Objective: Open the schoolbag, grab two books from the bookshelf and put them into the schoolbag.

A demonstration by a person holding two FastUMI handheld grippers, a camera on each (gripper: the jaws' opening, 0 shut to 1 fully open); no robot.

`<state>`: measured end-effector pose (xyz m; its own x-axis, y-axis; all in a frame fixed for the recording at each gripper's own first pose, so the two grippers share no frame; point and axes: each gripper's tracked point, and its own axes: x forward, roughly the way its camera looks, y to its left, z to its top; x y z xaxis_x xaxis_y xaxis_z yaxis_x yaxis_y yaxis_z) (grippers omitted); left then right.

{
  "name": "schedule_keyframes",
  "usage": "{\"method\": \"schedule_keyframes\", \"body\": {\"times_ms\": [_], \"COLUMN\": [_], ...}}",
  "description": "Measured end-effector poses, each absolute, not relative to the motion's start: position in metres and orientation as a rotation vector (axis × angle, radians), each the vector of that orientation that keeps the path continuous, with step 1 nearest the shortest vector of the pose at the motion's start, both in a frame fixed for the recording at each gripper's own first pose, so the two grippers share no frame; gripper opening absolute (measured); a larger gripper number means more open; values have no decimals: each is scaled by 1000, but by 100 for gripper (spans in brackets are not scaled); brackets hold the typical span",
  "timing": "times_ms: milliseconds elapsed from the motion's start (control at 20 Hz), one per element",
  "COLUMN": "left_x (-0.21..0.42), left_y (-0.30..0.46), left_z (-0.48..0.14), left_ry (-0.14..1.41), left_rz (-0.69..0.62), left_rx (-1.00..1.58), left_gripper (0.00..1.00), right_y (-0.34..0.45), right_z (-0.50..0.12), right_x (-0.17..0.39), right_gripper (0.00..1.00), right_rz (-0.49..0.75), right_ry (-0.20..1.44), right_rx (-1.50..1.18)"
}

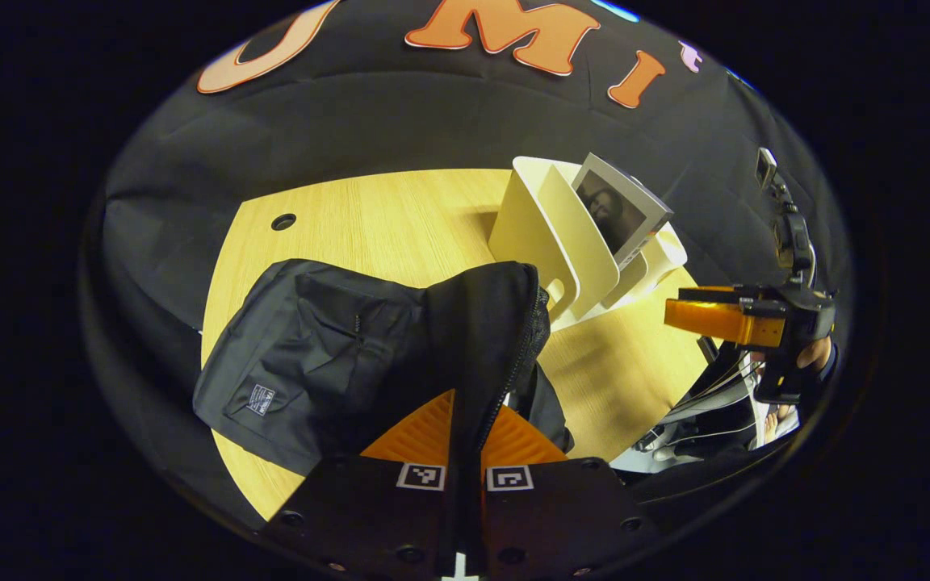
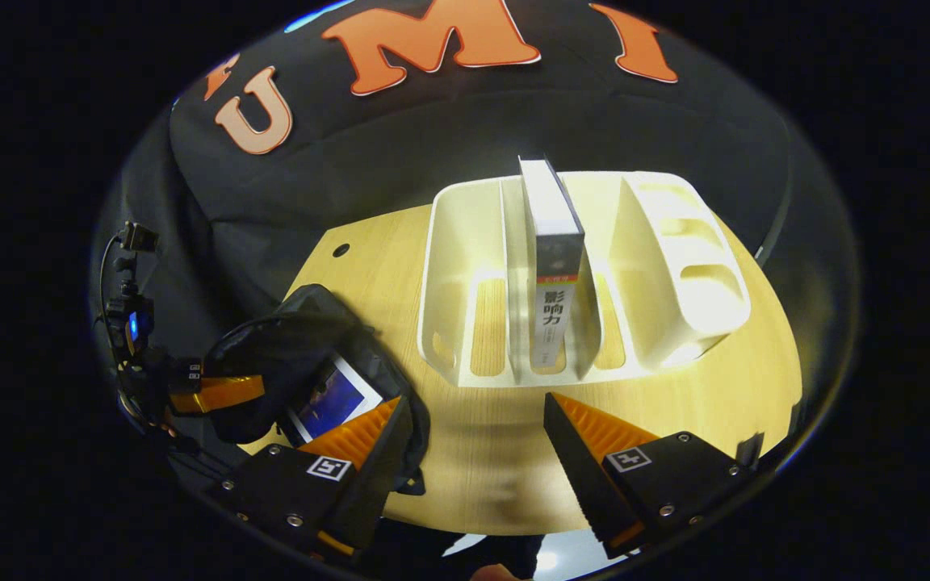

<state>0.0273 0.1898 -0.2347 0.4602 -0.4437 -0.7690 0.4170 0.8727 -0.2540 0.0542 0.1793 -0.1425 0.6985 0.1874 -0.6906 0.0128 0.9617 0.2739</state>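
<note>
While between jaws, schoolbag edge.

Book in bookshelf, schoolbag left.

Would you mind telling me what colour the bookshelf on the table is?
The bookshelf is cream-white all over, best seen in the right gripper view.

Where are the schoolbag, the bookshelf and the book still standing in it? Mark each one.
schoolbag (image 1: 303, 355): left gripper view, on its front pocket panel.
bookshelf (image 2: 675, 258): right gripper view, on a right-hand divider.
book (image 2: 555, 274): right gripper view, on its spine, upright in a middle slot.
</note>
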Motion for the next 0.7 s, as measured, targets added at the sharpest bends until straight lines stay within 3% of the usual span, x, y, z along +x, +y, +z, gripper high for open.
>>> {"method": "schedule_keyframes", "body": {"times_ms": [700], "left_x": [23], "left_y": [185], "left_z": [-246], "left_ry": [969], "left_rz": [-515], "left_rx": [-93], "left_gripper": [5], "right_y": [108], "right_z": [-93], "right_x": [116], "right_gripper": [99], "right_rz": [61], "right_ry": [898], "right_rx": [23]}}
